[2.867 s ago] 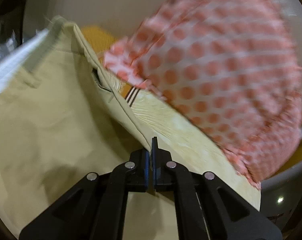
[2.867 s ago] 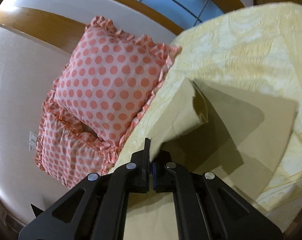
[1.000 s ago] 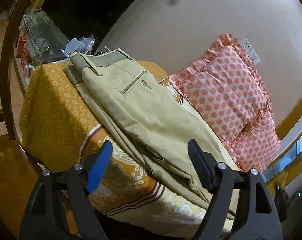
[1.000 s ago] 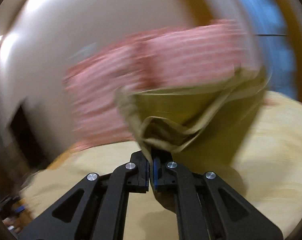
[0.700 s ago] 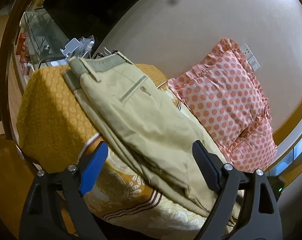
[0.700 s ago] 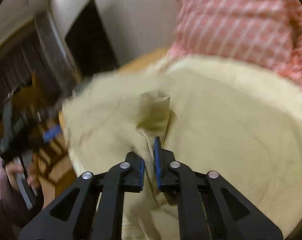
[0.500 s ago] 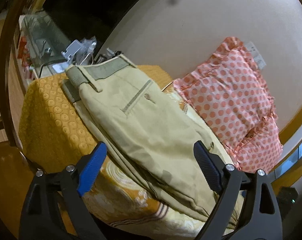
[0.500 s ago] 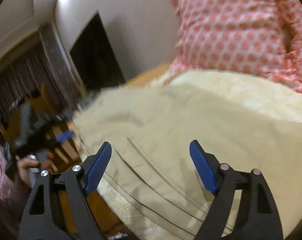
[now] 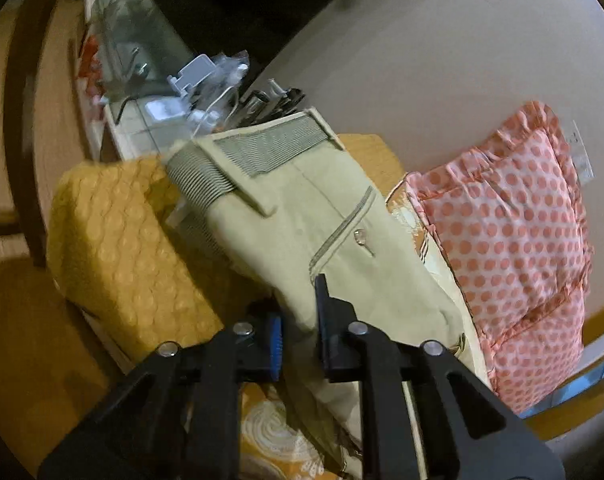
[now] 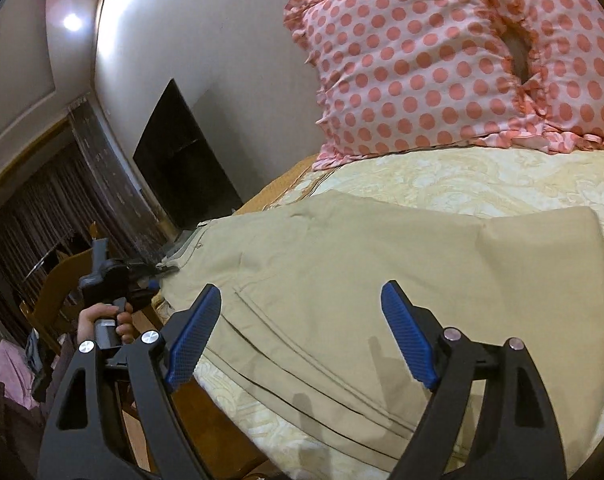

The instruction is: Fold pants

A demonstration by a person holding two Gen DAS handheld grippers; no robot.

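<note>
The pants (image 10: 382,280), a pale khaki pair, lie on the bed (image 10: 482,180) across its patterned cream and orange cover, already doubled so that a smooth folded end sits toward the right of the right wrist view and the ribbed waistband (image 9: 270,148) with a buttoned back pocket (image 9: 342,232) lies at the far end in the left wrist view; the stacked edges run along the side of the bed nearest the right gripper. The cloth looks like a light woven cotton, soft and limp, so it would likely sag and slide apart if lifted by one layer only; the firmer places to take hold seem to be the waistband and the thick stacked seam edge, pinching all layers together. The left gripper (image 9: 298,336) has its fingers drawn narrow around a bunched edge of the pants near the seat, and the fabric passes between the pads, so it appears to be gripping it; in the right wrist view it shows at the waist end (image 10: 142,280), held by the person's hand (image 10: 102,320). The right gripper (image 10: 298,340) hovers above the middle of the pants with its blue pads spread wide and nothing between them. Behind the pants, polka-dot pillows (image 10: 442,60) lean against the wall; a cluttered shelf (image 9: 162,92) stands beyond the waistband.
</note>
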